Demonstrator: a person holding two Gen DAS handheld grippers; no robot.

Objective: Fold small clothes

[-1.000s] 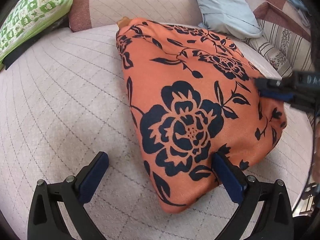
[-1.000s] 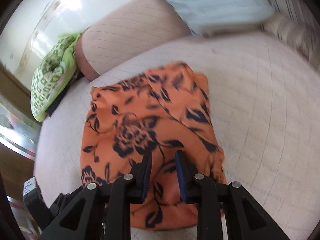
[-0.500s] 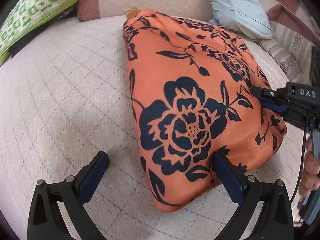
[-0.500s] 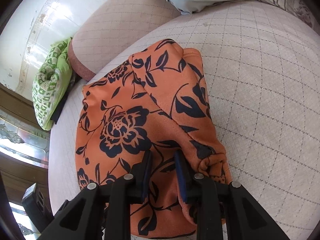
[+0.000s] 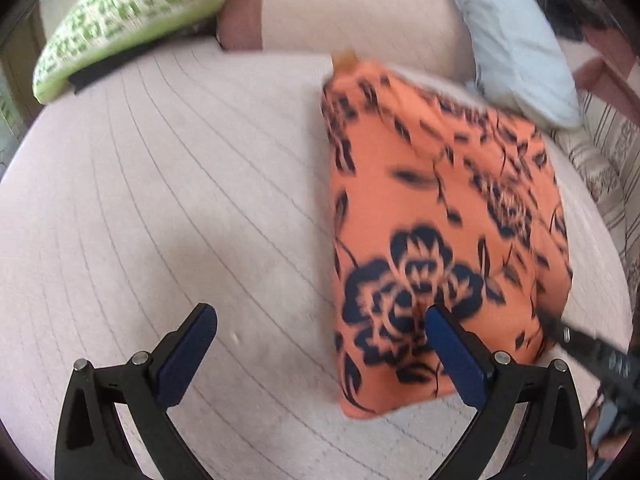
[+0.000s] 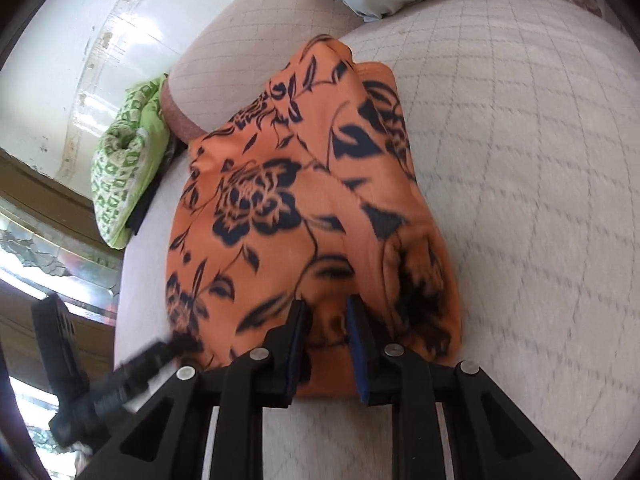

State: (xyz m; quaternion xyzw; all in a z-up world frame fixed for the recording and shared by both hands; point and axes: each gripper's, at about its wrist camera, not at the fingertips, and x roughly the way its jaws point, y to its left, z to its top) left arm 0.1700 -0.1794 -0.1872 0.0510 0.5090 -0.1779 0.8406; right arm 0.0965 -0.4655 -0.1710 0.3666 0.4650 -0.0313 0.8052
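At the far left of my left wrist view, a green patterned cushion (image 5: 124, 16) lies at the back edge of the pale quilted seat (image 5: 180, 208), well apart from the work. My left gripper (image 5: 320, 344) hangs over bare seat with its blue pads spread wide and nothing between them; its right pad (image 5: 452, 356) overlaps the near left part of the cloth in the picture, though I cannot tell whether it touches. I judge I keep it wide so it is ready to take the near edge.

Further right lies the orange floral garment (image 5: 440, 216), already folded into a compact bundle in the middle of the seat, its far end towards the backrest. A light blue pillow (image 5: 516, 44) rests behind it on the right.

In my right wrist view, the right gripper (image 6: 328, 324) sits at the near edge of the bundle, jaws narrow and just closing, with a ridge of orange fabric rising between the pads. I judge this pinch is there to lift that edge for the next fold.
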